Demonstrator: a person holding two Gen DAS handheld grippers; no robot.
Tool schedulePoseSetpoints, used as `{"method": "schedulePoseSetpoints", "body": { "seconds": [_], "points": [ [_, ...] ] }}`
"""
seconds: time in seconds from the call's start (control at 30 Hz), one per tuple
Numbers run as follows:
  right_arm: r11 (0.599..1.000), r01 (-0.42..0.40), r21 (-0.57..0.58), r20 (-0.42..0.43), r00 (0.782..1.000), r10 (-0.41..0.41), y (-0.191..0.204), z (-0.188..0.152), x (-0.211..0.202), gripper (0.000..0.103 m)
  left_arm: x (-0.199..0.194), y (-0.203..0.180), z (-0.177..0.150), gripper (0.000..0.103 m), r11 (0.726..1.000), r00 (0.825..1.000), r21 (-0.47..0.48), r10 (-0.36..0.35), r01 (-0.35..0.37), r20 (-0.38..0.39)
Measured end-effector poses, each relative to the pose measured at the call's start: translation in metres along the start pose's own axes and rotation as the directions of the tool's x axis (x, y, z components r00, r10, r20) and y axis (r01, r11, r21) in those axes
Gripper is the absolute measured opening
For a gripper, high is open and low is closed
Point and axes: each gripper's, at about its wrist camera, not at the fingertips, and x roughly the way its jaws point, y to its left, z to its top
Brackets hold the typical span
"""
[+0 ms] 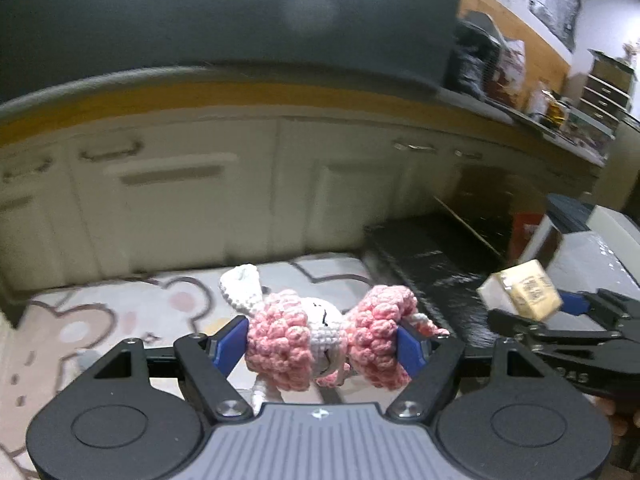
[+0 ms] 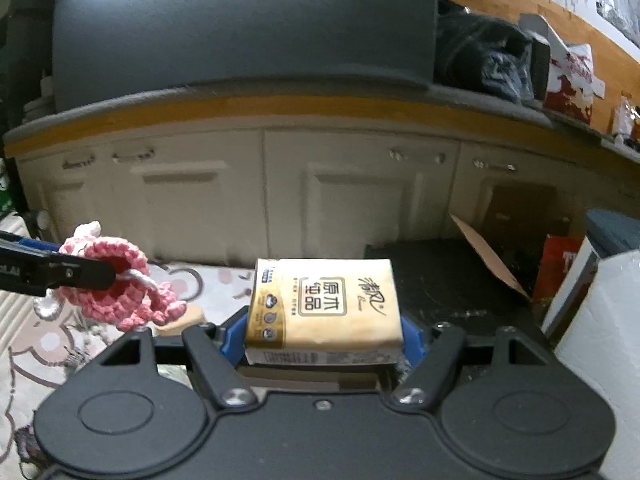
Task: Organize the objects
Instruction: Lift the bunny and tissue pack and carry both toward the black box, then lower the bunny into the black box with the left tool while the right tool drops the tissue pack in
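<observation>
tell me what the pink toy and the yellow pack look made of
Pink toy: crocheted yarn, soft and matte; the bumpy pink and white stitches show plainly.
Yellow pack: looks like tissues in thin glossy plastic wrap; it has printed labels, a slight sheen and soft corners, though the contents are hidden.

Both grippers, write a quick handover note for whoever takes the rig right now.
Left gripper: shut on the crochet toy, held in the air.
Right gripper: shut on the tissue pack, also held in the air.
Both are above the rug, facing the cabinets.
Done: both items picked up.
Left: set each one down; the destination isn't visible.
</observation>
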Motion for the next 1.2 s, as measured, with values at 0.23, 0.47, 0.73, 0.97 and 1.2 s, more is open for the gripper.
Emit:
{"method": "schedulePoseSetpoints", "body": {
  "seconds": [0.23,0.47,0.73,0.97,1.2],
  "points": [
    [0.999,0.039,0.033,-0.088,0.995,-0.036,-0.024,-0.026,0.028,0.075,0.042,-0.017,-0.012,0.077,0.99,0.99,-0.06,-0.13,0.127,-0.062],
    [0.995,0.065,0.07,-0.166,0.985,-0.053,-0.045,-0.057,0.045,0.075,0.08,-0.028,-0.035,0.077,0.962,0.955,-0.114,-0.264,0.249,-0.136],
    [0.996,0.069,0.059,-0.222,0.973,-0.054,-0.049,-0.078,0.056,0.075,0.118,-0.03,-0.056,0.076,0.969,0.941,-0.145,-0.232,0.201,-0.245],
    [0.995,0.071,0.072,-0.242,0.969,-0.052,-0.049,-0.083,0.062,0.074,0.135,-0.033,-0.061,0.081,0.978,0.941,-0.106,-0.202,0.18,-0.272],
    [0.995,0.046,0.089,-0.256,0.966,-0.022,-0.045,-0.09,0.068,0.074,0.142,-0.042,-0.075,0.086,0.981,0.934,0.02,-0.179,0.195,-0.31]
  ]
}}
